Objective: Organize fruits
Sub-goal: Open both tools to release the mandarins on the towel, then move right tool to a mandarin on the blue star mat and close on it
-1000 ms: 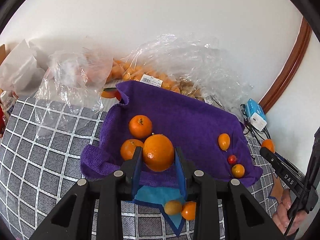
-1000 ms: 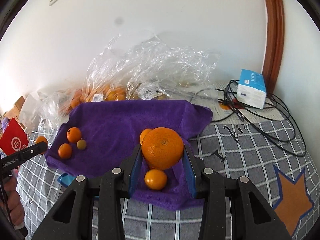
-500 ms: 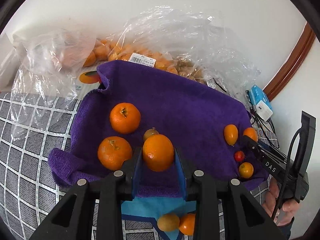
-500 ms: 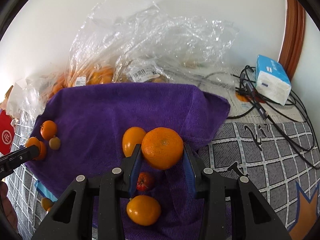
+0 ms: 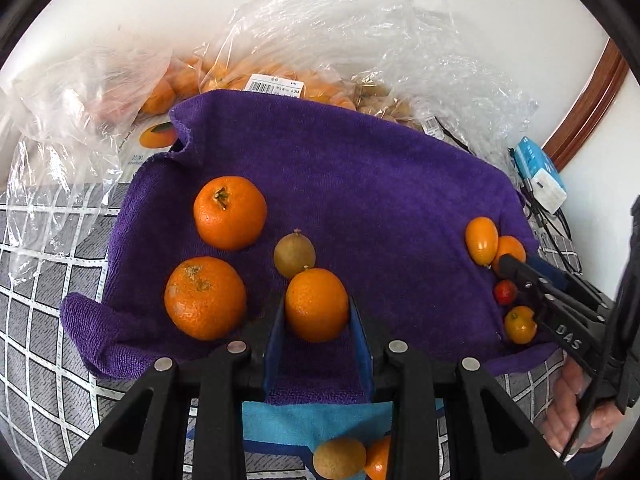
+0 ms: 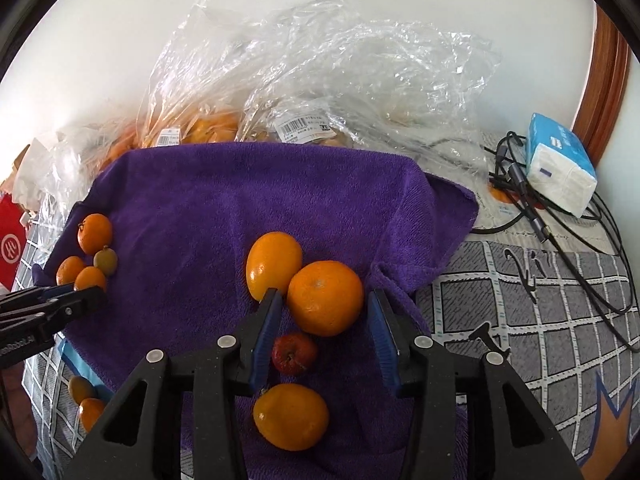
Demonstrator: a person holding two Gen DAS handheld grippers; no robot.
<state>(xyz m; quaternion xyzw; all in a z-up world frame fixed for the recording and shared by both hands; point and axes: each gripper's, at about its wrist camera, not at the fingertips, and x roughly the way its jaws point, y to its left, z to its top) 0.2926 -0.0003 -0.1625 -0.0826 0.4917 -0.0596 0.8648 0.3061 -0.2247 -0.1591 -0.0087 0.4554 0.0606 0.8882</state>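
Note:
A purple towel (image 5: 360,184) lies on the checked tablecloth. My left gripper (image 5: 316,302) is shut on a tangerine (image 5: 316,320), held low over the towel's front edge. Two more tangerines (image 5: 230,213) (image 5: 205,298) and a small brownish fruit (image 5: 294,255) lie just beyond it. My right gripper (image 6: 325,296) has its jaws opening. A tangerine (image 6: 325,312) rests on the towel (image 6: 240,200) between them, with a narrow gap at each pad. Close around it lie an oval orange fruit (image 6: 274,264), a small red fruit (image 6: 295,353) and another orange fruit (image 6: 291,416).
Clear plastic bags (image 6: 320,80) holding fruit are heaped behind the towel against the wall. A tissue pack (image 6: 560,168) and black cables (image 6: 580,260) lie at the right. Two small fruits (image 5: 340,458) sit on a blue cloth (image 5: 312,420) in front of the towel. A red packet (image 6: 10,248) is at far left.
Both grippers have come down toward the towel. The right jaws have widened, and their tangerine now lies on the towel beside the oval fruit. The left grip is unchanged.

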